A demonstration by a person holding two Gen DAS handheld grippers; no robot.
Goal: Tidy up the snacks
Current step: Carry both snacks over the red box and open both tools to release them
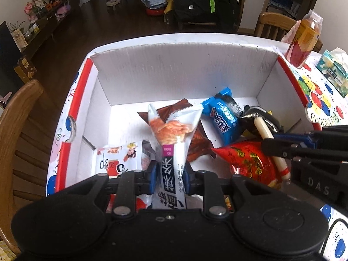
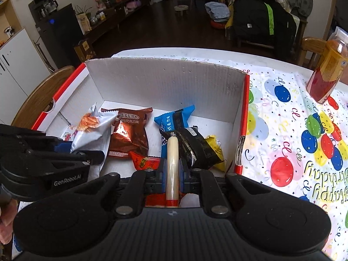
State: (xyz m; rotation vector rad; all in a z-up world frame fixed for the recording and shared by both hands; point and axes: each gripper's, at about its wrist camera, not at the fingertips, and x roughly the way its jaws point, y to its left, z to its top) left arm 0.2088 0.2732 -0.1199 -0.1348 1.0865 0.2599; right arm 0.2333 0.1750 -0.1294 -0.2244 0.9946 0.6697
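A white cardboard box with red rims holds several snacks. My left gripper is shut on a silver snack packet with an orange picture, held upright over the box's near left part. My right gripper is shut on a pale sausage stick with a red end, above the near right of the box. Beneath lie a brown Oreo pack, a blue Oreo pack, a black packet, a red packet and a yellow packet.
The box stands on a table with a balloon-print birthday cloth. An orange-and-red jar and a tissue pack sit at the far right. Wooden chairs flank the table. A white-and-red pack lies in the box's near left corner.
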